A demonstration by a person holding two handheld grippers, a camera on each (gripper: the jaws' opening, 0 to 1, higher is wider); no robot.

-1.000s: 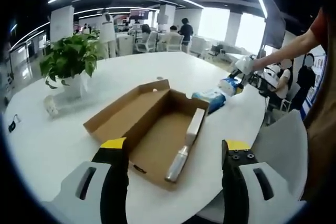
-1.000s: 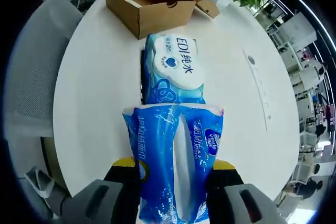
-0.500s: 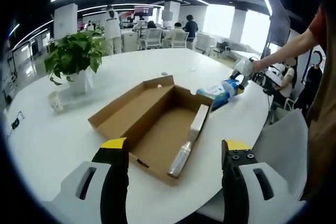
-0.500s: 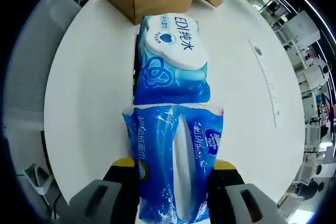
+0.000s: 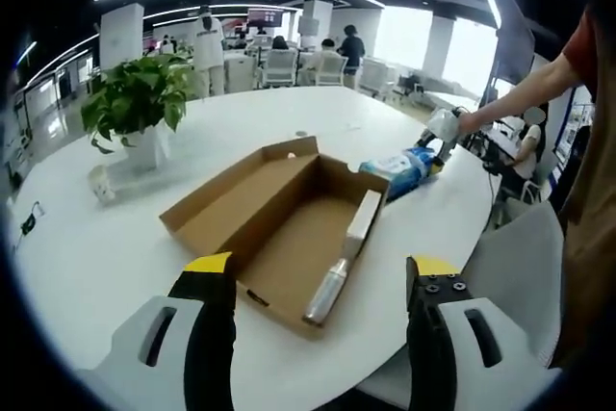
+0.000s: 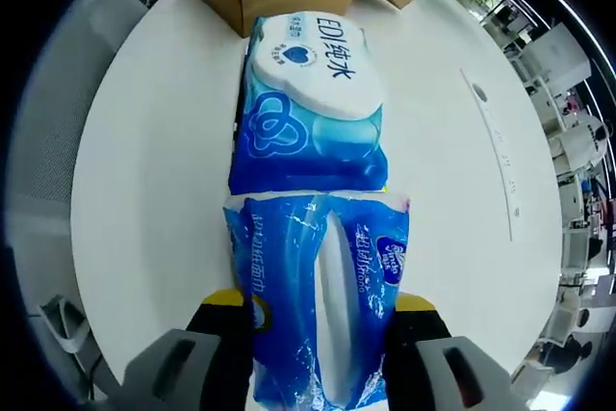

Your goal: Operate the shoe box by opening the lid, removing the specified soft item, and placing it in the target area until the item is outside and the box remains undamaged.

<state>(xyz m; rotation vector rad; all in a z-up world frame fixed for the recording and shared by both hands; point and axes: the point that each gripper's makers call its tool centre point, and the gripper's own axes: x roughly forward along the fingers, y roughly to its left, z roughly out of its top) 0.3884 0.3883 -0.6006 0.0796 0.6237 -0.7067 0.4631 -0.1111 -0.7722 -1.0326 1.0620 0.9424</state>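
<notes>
One blue tissue pack [image 6: 322,305] sits clamped between the jaws of the right gripper [image 6: 318,320], just above the white table [image 6: 164,170], its far end touching a wet-wipes pack [image 6: 310,103] lying there. Beyond stands the open shoe box [image 5: 289,228], lid folded back. Left gripper [image 5: 318,271] hangs open, holding nothing, before the box. Potted plant [image 5: 135,108] stands far left.
</notes>
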